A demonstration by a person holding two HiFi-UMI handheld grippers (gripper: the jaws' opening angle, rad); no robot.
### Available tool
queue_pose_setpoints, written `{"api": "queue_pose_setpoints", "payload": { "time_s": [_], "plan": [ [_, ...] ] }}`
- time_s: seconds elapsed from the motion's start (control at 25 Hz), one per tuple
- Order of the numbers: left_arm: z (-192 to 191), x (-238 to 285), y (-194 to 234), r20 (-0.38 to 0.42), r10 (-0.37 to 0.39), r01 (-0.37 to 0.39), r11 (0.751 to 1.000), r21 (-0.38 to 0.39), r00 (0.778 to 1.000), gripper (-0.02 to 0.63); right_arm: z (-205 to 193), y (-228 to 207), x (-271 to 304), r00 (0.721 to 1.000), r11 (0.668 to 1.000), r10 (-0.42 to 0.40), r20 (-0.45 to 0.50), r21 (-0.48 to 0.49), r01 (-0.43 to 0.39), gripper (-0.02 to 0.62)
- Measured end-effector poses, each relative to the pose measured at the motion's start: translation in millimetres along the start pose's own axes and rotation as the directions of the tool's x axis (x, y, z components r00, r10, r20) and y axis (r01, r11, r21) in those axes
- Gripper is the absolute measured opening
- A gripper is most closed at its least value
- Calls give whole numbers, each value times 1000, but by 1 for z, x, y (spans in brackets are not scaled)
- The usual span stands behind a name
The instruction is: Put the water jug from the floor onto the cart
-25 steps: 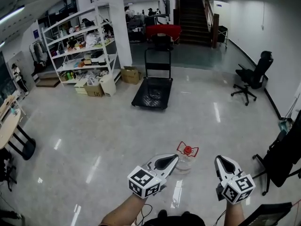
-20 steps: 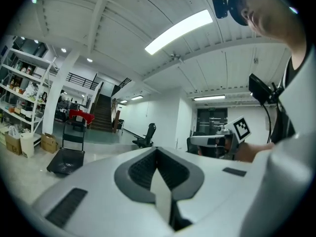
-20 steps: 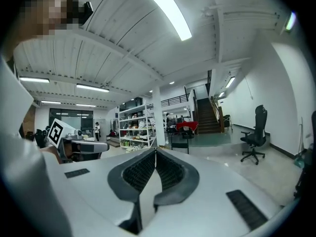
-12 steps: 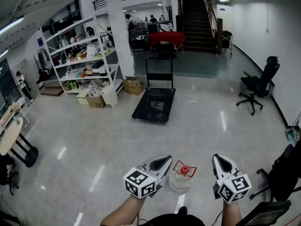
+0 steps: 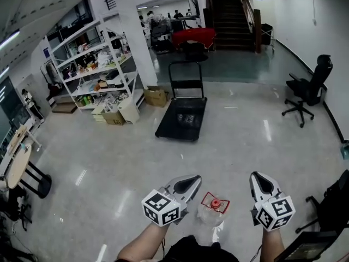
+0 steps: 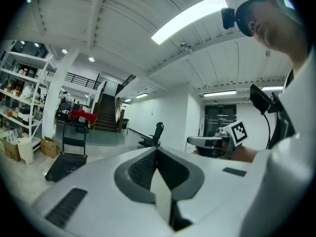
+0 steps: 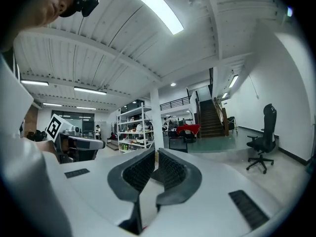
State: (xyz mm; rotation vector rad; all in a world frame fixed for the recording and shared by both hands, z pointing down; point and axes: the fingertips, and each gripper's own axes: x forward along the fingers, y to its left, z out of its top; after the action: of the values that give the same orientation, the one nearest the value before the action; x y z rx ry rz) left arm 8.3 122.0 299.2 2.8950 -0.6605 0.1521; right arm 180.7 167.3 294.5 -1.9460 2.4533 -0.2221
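Note:
A clear water jug (image 5: pixel 213 212) with a red cap and red handle stands on the glossy floor, low in the head view, between and below my two grippers. Neither gripper touches it. My left gripper (image 5: pixel 191 180) is shut with nothing in it, and its jaws (image 6: pixel 157 150) meet in its own view. My right gripper (image 5: pixel 259 178) is also shut and empty, held level (image 7: pixel 155 155). The black flat cart (image 5: pixel 182 120) with an upright handle stands farther ahead, and it also shows in the left gripper view (image 6: pixel 63 164).
A white shelving rack (image 5: pixel 90 72) with boxes (image 5: pixel 156 96) at its foot stands left of the cart by a pillar (image 5: pixel 133 34). An office chair (image 5: pixel 308 87) is at the right. A round table (image 5: pixel 16 165) is at the left and a dark chair (image 5: pixel 335 207) at the lower right.
The whole view has advanced across the floor. The jug has slid down the picture and now sits between the grippers close to the person. Both grippers stay shut.

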Motion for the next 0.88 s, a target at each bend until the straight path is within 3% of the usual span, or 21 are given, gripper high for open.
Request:
{"api": "queue_pose_setpoints", "payload": {
  "time_s": [0.24,0.44,0.6,0.76,0.88],
  "plan": [
    [-24,38,46,-27,-77,76,997,-21,997,2,-23,-16,42,997,998,-62,-43,15,62,6],
    [-29,54,103,2,-106,106,994,-36,994,2,-41,-31,88,987,991,-133,-90,-17,132,11],
    [-50,83,133,-44,-161,157,984,-81,986,2,-62,-52,116,974,984,-177,-140,2,179,39],
    [-105,112,145,-116,-235,206,953,-220,965,5,-121,-79,132,952,976,-192,-239,58,211,73],
    [-154,135,152,-205,-229,172,949,-264,952,61,-178,-103,132,921,966,-195,-337,99,241,87]
  ]
}}
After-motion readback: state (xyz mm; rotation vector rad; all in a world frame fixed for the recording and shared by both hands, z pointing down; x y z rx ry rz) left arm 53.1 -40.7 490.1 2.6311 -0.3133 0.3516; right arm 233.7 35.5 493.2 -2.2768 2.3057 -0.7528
